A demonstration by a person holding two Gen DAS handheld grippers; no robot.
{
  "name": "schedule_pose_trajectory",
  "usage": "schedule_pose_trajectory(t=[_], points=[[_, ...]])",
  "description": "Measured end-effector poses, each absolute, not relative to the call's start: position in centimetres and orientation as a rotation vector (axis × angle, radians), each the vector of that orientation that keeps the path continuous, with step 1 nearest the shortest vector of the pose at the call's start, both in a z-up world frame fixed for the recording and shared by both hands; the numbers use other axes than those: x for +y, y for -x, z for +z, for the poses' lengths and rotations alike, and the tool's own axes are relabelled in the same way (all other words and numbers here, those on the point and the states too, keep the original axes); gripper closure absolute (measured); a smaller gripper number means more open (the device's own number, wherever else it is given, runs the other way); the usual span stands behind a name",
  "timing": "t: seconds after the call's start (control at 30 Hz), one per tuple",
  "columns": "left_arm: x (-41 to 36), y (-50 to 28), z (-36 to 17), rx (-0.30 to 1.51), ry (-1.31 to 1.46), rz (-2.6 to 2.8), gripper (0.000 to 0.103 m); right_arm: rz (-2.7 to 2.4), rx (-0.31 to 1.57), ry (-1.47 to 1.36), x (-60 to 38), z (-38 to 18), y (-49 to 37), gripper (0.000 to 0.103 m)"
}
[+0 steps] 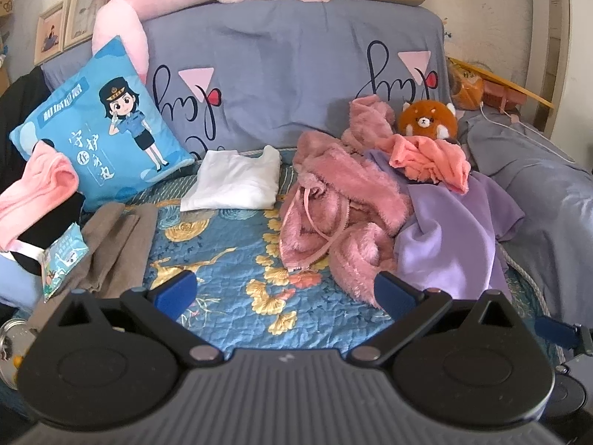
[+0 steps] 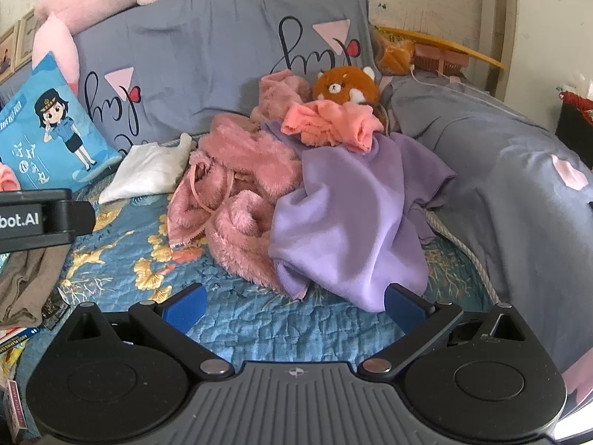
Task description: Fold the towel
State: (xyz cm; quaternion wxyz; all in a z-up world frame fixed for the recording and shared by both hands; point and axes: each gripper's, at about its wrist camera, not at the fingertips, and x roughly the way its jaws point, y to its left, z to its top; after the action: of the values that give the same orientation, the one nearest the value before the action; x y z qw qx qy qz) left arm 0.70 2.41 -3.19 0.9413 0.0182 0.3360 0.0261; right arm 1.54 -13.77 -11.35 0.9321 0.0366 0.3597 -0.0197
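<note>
— What are your grippers doing?

— My left gripper (image 1: pixel 285 294) hangs over the blue flowered quilt (image 1: pixel 222 259) with its fingers spread wide and nothing between them. My right gripper (image 2: pixel 294 306) is spread wide too, empty, just in front of the purple garment (image 2: pixel 344 215).

— Where is the towel?

— The coral towel (image 1: pixel 430 161) lies crumpled at the top of the clothes pile, draped just below the red panda toy (image 1: pixel 428 118), on the purple garment and beside the fuzzy pink robe (image 1: pixel 333 200). Neither gripper touches it.

— What else is around?

— A folded white cloth (image 1: pixel 237 180) sits at the back of the quilt, near the blue cartoon cushion (image 1: pixel 103 126). A brown garment (image 1: pixel 111 248) lies to the left. From the right wrist, the body of my left gripper shows at the left edge.
</note>
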Motion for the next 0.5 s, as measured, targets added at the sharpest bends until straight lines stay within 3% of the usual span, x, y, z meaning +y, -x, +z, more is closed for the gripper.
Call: schedule_pose_trajectory(t=[0.5], points=[[2.9,-2.5,-6.4,0.711,-0.050,0.043,0.000,-0.089,0.691,-0.008,-13.6,-13.5,-3.0,0.000]])
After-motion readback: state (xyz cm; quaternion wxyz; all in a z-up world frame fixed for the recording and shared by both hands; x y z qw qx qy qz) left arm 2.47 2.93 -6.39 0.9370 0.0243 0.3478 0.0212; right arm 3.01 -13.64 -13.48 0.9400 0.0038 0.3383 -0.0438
